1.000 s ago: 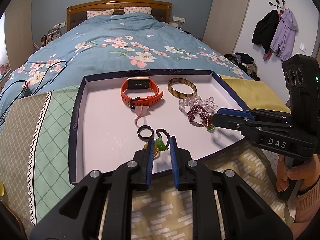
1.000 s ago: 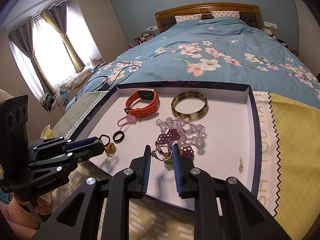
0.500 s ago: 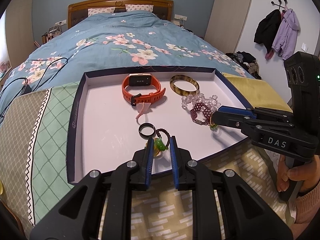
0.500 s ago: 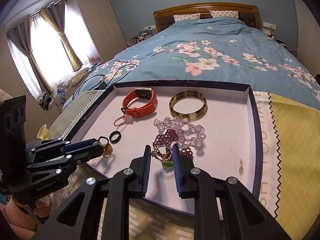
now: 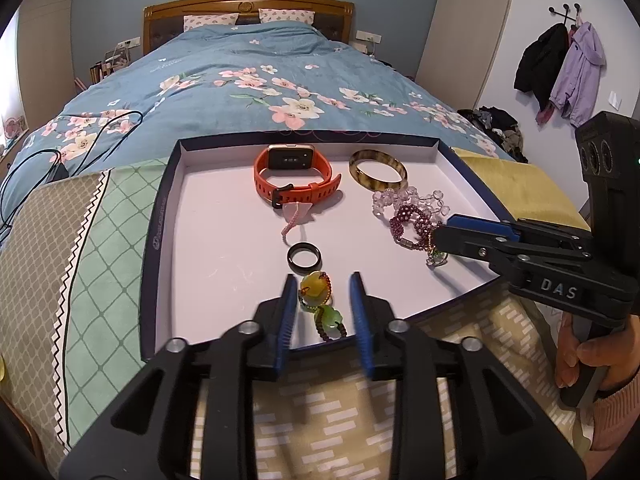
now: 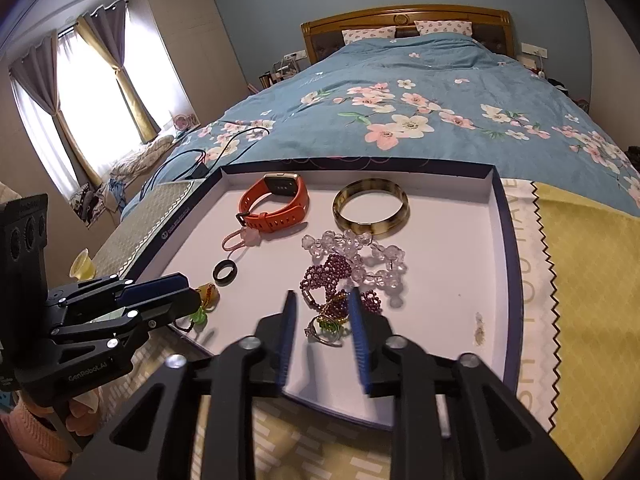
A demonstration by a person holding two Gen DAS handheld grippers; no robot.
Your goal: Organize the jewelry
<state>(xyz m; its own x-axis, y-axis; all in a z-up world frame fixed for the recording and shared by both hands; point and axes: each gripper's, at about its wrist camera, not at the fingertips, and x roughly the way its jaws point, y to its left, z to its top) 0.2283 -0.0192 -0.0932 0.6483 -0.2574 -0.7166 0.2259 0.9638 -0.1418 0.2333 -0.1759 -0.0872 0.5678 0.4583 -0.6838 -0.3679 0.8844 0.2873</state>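
Both pairs of jaws, which a second ago pinched their pieces, are now opening. The left gripper [image 5: 322,300] has let a beaded charm bracelet [image 5: 320,304] with its yellow and green stones drop onto the tray [image 5: 160,216] at the near edge, and it lies loose between the parted fingers, pads clear of it. The right gripper [image 6: 322,320] likewise stands apart around a silver ring [image 6: 324,330] with a green stone, resting by the near edge just in front of the purple bead bracelet [image 6: 328,276]. We judge that both pieces have been set down, so two placements look finished. From the left wrist we see the black ring [image 5: 305,257] just beyond the charm bracelet, and the person's hand [image 5: 588,360] on the right handle. The right wrist alone shows the silver ring plainly, plus a small stain [image 6: 479,328] toward the tray's right edge. The orange watch [image 6: 276,200] and bangle [image 6: 371,212] sit by the far edge.
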